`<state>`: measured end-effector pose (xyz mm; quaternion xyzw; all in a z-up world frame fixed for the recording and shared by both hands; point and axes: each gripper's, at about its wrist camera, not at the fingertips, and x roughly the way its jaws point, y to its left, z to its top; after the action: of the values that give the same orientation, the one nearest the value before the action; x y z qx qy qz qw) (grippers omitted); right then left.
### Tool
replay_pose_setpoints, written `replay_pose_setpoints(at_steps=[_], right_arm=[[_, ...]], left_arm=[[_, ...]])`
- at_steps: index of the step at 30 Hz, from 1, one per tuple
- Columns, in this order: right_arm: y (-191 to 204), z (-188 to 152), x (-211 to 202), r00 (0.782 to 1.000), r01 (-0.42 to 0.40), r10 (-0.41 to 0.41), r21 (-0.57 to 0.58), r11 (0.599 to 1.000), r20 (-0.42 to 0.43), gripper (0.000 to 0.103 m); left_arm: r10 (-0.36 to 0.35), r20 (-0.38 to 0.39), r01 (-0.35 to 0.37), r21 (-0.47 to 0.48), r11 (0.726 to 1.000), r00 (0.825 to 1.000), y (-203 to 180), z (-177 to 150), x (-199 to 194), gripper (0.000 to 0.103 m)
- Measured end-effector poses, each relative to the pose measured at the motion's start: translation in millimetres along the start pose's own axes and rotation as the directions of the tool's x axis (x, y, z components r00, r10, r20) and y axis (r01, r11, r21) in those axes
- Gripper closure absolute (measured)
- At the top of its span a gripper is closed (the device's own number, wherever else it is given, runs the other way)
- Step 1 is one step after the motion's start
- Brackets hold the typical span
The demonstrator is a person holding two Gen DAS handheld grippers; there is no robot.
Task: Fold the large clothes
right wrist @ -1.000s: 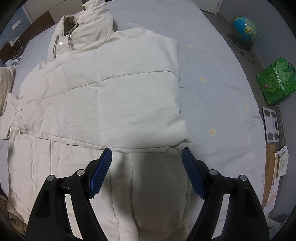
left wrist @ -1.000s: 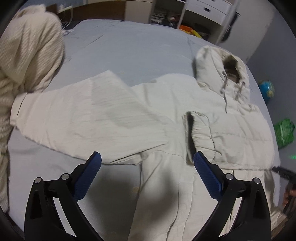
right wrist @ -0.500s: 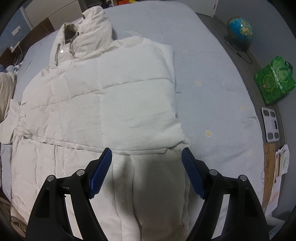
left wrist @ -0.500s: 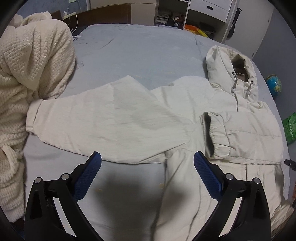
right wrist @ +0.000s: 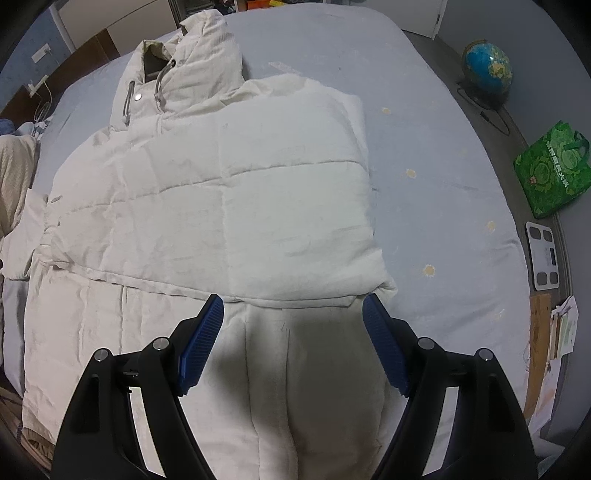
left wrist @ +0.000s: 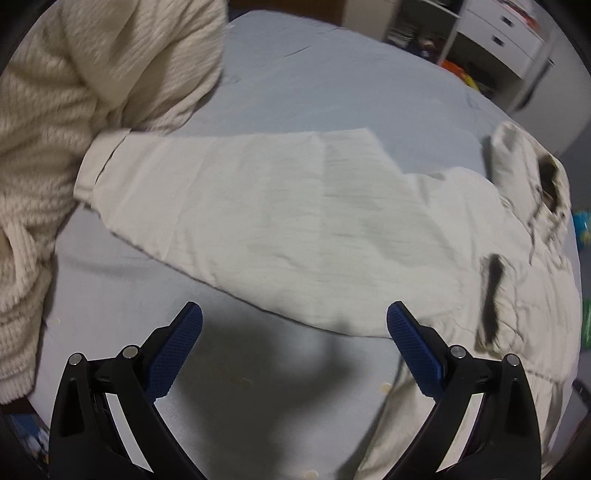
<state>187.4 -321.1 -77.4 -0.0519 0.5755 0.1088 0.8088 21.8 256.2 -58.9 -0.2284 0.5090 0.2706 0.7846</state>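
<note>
A cream hooded puffer jacket [right wrist: 221, 206] lies flat on the grey-blue bed [right wrist: 436, 140], its hood [right wrist: 184, 62] at the far end. One sleeve is folded across the chest. The other sleeve [left wrist: 258, 214] stretches out to the left in the left wrist view, its cuff [left wrist: 96, 166] touching a knitted cream garment. My left gripper [left wrist: 293, 314] is open and empty, just above the bed near this sleeve's lower edge. My right gripper [right wrist: 293, 306] is open and empty over the jacket's lower body, below the folded sleeve's edge.
A cream knitted garment [left wrist: 74, 110] is piled at the bed's left side. White drawers and shelves [left wrist: 480, 26] stand beyond the bed. On the floor to the right are a globe [right wrist: 487, 70], a green bag [right wrist: 550, 170] and a white scale [right wrist: 543, 254].
The left gripper has swung left and come closer to the outstretched sleeve, which now fills its view. The right gripper has moved slightly nearer the jacket. Both stay open.
</note>
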Motion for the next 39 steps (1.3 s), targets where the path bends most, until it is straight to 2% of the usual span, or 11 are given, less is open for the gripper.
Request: replay_pose_setpoints(at_steps=[5,10,13,16,19,22,25,31,33,35,39], right_arm=[[-4.0,-1.6,1.4,1.000,-0.004,0.004,0.020,1.000,-0.006,0.029],[-5.1,-1.7,4.9,1.000,-0.002,0.002,0.024,1.000,-0.016,0.029],[-3.1,-1.6,7.3,1.000,0.004,-0.003,0.016,1.000,-0.023,0.029],[-1.6,-1.5,9.0,1.000,0.009,-0.009,0.013,1.000,-0.027,0.029],[-2.5,-1.1,10.3,0.999,0.014,-0.013,0.019,1.000,-0.030,0.029],[-3.4,-0.2,12.3,0.999,0.021,-0.020,0.025,0.999,-0.034,0.029],[-3.0,0.6,13.6,0.999,0.029,-0.028,0.023,0.999,-0.035,0.029],[-2.5,1.5,16.9,0.998,0.039,-0.038,0.017,0.999,-0.044,0.029],[-2.8,2.5,17.7,0.998,0.041,-0.040,0.017,0.999,-0.046,0.029],[-2.4,3.2,18.5,0.998,0.043,-0.042,0.017,0.999,-0.048,0.029],[-2.1,4.3,20.3,0.998,0.046,-0.046,0.015,0.999,-0.051,0.029]], left_arm=[[0.022,-0.026,-0.024,-0.099,0.995,0.999,29.3,7.5,14.0,0.007],[-0.053,-0.059,0.037,-0.251,0.967,0.997,59.2,8.4,27.3,0.007],[-0.151,-0.050,0.123,-0.364,0.923,0.987,76.0,7.1,35.1,0.007],[-0.204,-0.026,0.168,-0.471,0.866,0.979,94.0,4.6,41.9,0.007],[-0.227,-0.030,0.175,-0.547,0.819,0.973,110.0,-0.5,52.2,0.009],[-0.241,-0.045,0.171,-0.580,0.797,0.969,117.2,-3.3,62.0,0.014],[-0.243,-0.050,0.170,-0.581,0.796,0.969,118.5,-3.7,68.0,0.014],[-0.204,-0.035,0.153,-0.541,0.827,0.978,114.6,7.5,71.5,0.014],[-0.191,-0.020,0.152,-0.529,0.835,0.981,119.2,6.3,69.8,0.021],[-0.165,-0.017,0.134,-0.510,0.850,0.986,119.3,10.4,69.6,0.050],[-0.194,-0.007,0.163,-0.510,0.844,0.981,122.6,9.9,68.8,0.077]])
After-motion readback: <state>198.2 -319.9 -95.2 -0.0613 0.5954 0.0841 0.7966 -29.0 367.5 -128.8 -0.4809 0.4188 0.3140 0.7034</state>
